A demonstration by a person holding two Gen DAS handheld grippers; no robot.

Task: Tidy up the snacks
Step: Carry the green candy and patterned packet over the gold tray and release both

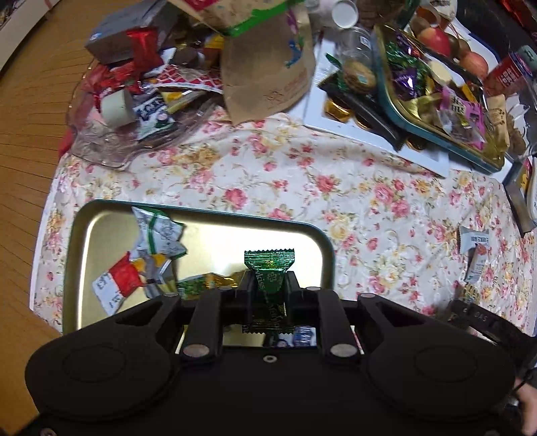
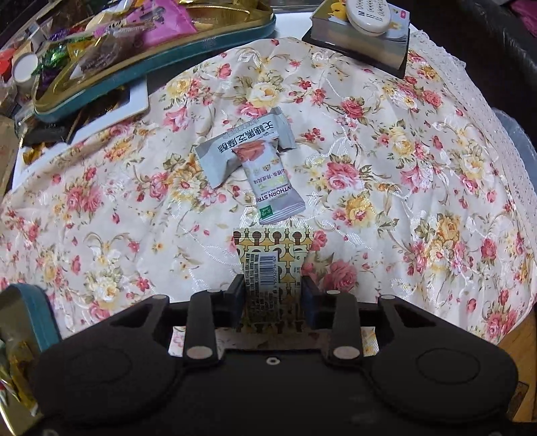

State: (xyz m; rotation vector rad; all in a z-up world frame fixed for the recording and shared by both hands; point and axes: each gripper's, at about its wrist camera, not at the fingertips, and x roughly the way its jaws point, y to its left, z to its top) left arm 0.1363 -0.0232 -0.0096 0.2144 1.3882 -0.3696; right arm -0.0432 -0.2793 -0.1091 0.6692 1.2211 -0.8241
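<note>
My left gripper is shut on a green foil candy and holds it above a gold metal tray with a teal rim. The tray holds several wrapped snacks, among them a red and white packet and a white and green wrapper. My right gripper is shut on a yellow patterned packet with a barcode, low over the floral cloth. Two grey snack packets lie crossed on the cloth just ahead of it; they also show in the left wrist view.
A second teal tray full of sweets rests on a white box at the back right. A heap of wrappers, a brown paper bag and a clear plastic dish lie at the back left. A book with a remote lies far right.
</note>
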